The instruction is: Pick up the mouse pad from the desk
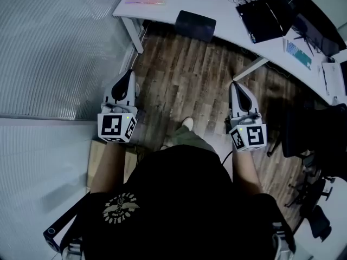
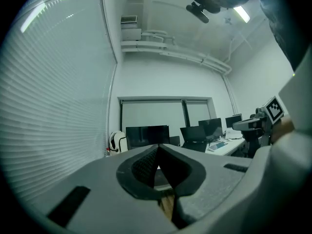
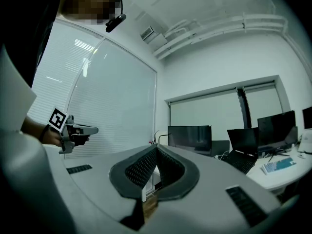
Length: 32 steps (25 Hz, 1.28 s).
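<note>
Only our head view shows the one mouse pad point(image 1: 196, 25) — dark, at the desk's point(image 1: 168, 11) near edge. Our two claws, left gripper point(image 1: 129, 73) and right gripper point(image 1: 236, 84), are both closed and empty — well apart from it.

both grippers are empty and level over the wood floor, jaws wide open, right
The jaws are wrong: on the left gripper and right gripper they are shut, not wide open, as the left and right gripper views show. Both are empty and level over the wood floor.
</note>
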Motion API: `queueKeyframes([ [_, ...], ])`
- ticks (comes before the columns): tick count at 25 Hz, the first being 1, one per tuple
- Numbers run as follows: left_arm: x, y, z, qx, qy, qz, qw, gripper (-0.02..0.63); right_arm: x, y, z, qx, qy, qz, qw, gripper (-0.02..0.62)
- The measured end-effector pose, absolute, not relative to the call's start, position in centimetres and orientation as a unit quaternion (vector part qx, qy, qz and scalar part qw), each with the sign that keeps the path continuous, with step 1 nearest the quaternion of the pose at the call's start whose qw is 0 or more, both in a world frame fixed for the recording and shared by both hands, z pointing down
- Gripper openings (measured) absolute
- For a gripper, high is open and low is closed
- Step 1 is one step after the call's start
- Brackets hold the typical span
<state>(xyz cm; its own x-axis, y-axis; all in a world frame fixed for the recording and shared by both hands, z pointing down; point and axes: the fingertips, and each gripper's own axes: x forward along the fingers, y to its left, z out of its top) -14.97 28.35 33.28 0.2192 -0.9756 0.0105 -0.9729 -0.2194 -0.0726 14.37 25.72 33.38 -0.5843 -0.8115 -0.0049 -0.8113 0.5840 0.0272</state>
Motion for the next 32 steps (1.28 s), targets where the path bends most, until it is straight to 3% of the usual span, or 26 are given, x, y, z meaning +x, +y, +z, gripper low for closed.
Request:
queueKeyframes([
  [12, -12.9, 19.3, 35.1, -0.788, 0.614, -0.040, 0.012, 0.008, 15.8, 17.6, 35.5, 0.447, -0.894, 0.013, 0.023, -0.002],
  [32, -9.6, 10.7, 31.4, -0.760, 0.650, -0.024, 0.022, 0.008, 22.2, 6.9, 33.1, 0.432, -0.901, 0.016, -0.035, -0.002],
])
